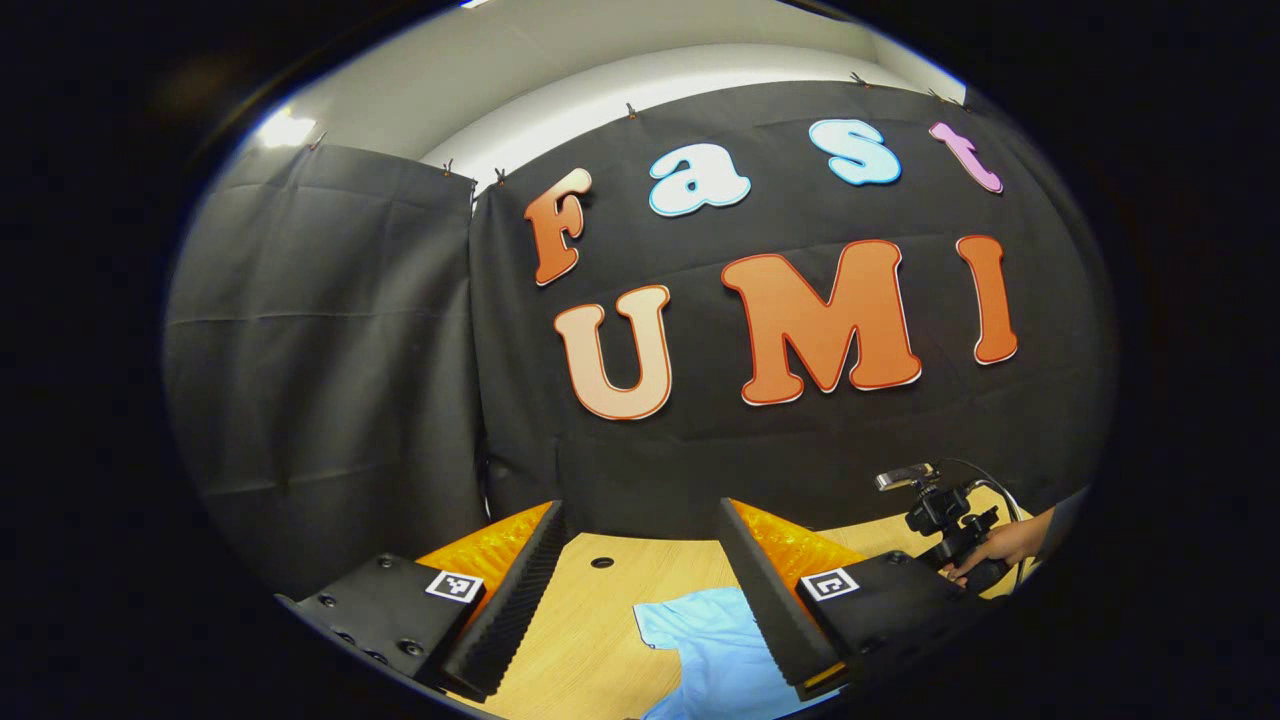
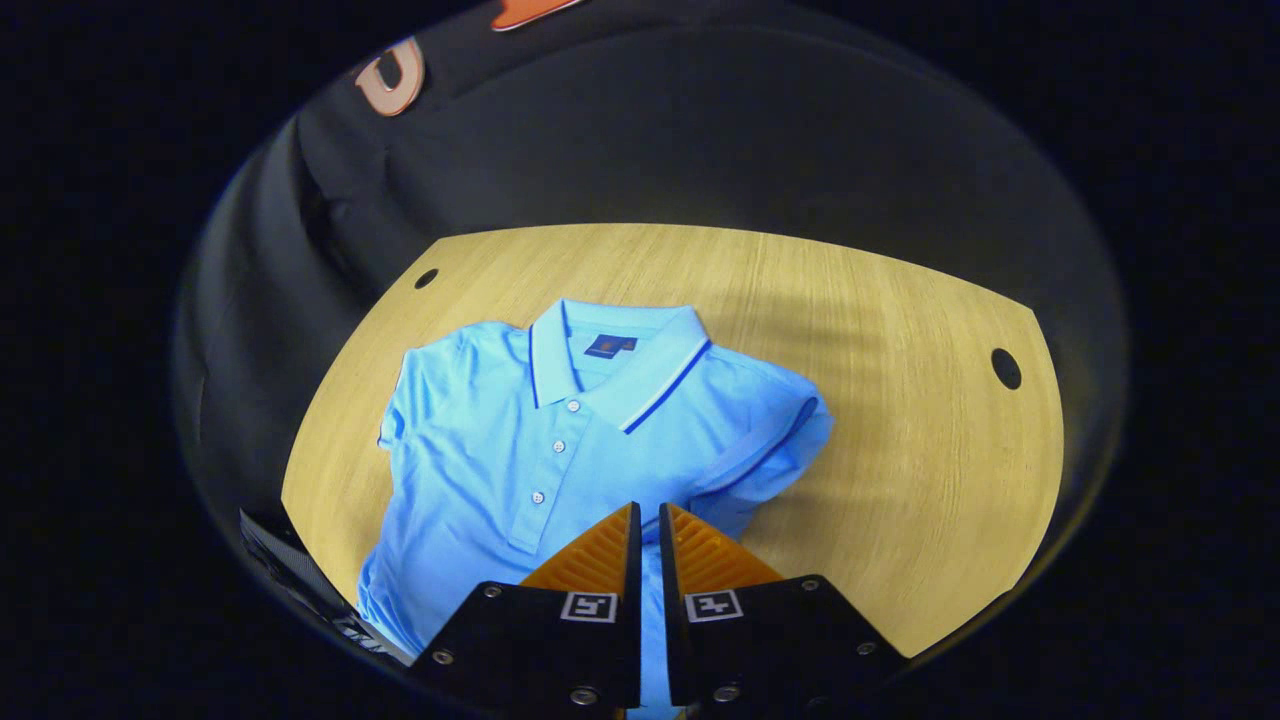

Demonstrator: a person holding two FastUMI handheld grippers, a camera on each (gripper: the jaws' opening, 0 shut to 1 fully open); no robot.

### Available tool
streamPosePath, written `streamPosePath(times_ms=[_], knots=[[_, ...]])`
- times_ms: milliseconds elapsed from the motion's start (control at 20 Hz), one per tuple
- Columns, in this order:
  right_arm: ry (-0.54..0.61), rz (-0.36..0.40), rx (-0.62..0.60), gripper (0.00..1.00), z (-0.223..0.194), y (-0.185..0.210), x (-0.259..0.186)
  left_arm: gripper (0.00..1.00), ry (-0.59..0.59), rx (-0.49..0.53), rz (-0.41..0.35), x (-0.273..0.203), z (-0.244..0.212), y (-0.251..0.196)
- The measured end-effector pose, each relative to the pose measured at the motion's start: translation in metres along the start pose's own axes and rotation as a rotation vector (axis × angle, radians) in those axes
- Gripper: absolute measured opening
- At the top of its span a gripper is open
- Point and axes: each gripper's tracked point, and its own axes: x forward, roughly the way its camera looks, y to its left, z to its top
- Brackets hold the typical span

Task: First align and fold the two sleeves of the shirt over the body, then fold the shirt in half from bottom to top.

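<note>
Lying buttoned-side up on the wooden table (image 2: 900, 480), the shirt (image 2: 520, 450) awaits sleeve folding; the right gripper (image 2: 648, 520) is nearly closed, empty; the left gripper (image 1: 640, 560) is held wide, empty.

Soft, matt knit cloth on the shirt (image 2: 520, 450), lightly creased, with a smoother ribbed collar (image 2: 620, 365) and small glossy buttons (image 2: 556, 446). The tabletop (image 2: 900, 420) is pale wood-grain, smooth with a faint sheen. Behind, the booth wall (image 1: 330, 350) hangs as matt, wrinkled cloth. The left gripper (image 1: 640, 570) shows ridged, rubbery-looking pads (image 1: 515, 600) on matt plastic housing.
</note>
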Motion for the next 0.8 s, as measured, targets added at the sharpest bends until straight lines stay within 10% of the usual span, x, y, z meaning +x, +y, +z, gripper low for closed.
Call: streamPosePath(times_ms=[200,550,800], knots=[[-0.012,0.003,-0.033,0.17,0.001,0.005,-0.005,1.00,0.064,-0.043,-0.006,0.007,-0.018,0.002],[-0.115,-0.032,0.024,0.67,0.014,-0.004,-0.045,1.00,0.262,-0.122,-0.109,0.047,-0.075,0.006],[-0.203,-0.117,0.092,0.83,0.017,-0.013,-0.080,0.99,0.424,-0.190,-0.242,0.076,-0.126,0.006]])
